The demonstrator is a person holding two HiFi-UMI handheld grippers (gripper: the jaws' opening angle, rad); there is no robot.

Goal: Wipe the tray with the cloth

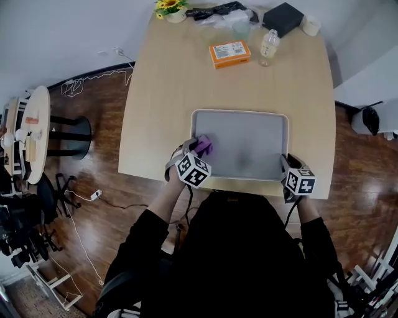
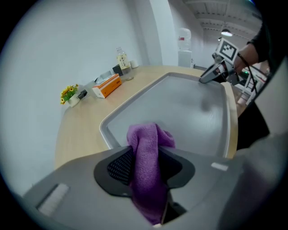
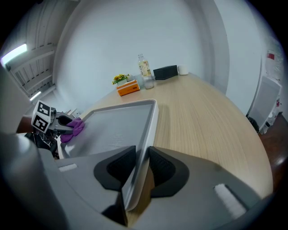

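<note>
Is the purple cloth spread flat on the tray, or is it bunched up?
Bunched up. The purple cloth is pinched into a thick fold between the left gripper's pads, at the tray's left edge.

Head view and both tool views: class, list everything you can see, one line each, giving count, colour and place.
table: one, light wood, centre
tray: one, grey, near edge of table
cloth: one, purple, tray's left side
box: one, orange, far part of table
bottle: one, clear, right of box
black box: one, black, far right end
flowers: one bunch, yellow, far left corner
side table: one, pale, on the floor at left
left tool: one, grey, shut on cloth
right tool: one, grey, shut on tray's right rim
sleeves: two, black, bottom of head view
</note>
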